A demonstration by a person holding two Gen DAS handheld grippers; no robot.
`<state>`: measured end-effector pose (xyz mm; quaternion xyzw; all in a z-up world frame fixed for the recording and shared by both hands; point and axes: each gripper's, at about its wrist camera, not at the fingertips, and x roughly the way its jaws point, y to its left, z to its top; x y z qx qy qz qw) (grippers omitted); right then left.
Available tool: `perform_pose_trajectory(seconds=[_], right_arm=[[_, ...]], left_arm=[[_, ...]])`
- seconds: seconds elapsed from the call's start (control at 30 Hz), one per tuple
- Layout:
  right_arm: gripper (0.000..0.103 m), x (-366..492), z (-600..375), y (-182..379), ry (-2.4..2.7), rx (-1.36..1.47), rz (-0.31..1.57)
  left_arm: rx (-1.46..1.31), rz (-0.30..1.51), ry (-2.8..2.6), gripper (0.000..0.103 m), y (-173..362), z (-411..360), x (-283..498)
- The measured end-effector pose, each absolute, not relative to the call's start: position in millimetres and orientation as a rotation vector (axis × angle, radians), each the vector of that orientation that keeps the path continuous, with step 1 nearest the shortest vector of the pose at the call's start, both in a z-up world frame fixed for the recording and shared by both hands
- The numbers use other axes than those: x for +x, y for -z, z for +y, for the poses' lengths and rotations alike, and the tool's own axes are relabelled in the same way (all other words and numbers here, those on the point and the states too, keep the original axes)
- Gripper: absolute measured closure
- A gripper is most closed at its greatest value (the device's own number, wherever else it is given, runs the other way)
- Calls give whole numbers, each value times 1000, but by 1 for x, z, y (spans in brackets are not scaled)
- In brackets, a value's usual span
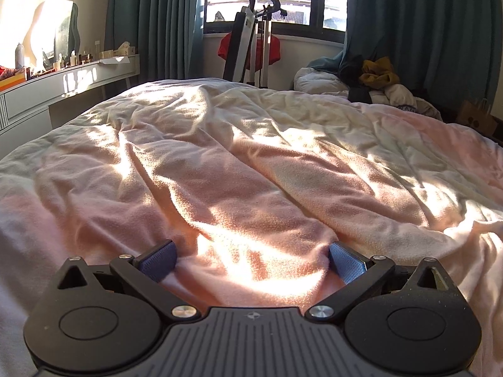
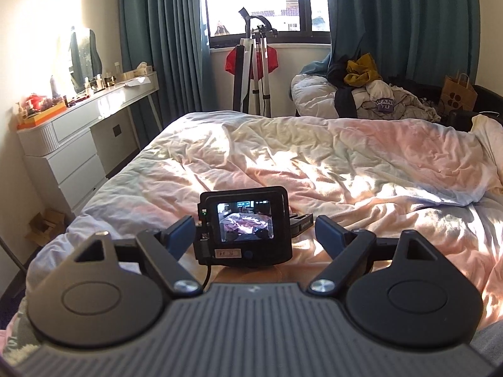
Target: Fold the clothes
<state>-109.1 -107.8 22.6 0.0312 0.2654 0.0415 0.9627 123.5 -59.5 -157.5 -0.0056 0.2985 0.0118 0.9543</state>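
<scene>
A rumpled pale pink and cream duvet [image 1: 251,157] covers the bed in the left wrist view and also fills the right wrist view [image 2: 314,163]. My left gripper [image 1: 253,262] is open, low over the near part of the duvet, its blue pads [image 1: 158,262] pressed into the fabric. My right gripper [image 2: 254,235] is open and higher up, looking down on the back of the left gripper's camera [image 2: 245,229], whose small screen is lit. A heap of clothes [image 2: 374,91] lies beyond the bed's far right corner; it also shows in the left wrist view [image 1: 377,81].
A white dresser [image 2: 78,132] with bottles stands along the left wall. A folded black and white frame [image 2: 251,72] with a red garment leans under the window. Teal curtains hang on both sides. A brown paper bag [image 2: 457,92] sits at far right.
</scene>
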Motion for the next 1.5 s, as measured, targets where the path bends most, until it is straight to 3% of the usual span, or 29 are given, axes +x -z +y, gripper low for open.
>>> perform_pose_trajectory(seconds=[1.5], right_arm=[[18,-109,-117,-8,-83,14,512]], left_arm=[[142,624,-73,0,166,-78,127]])
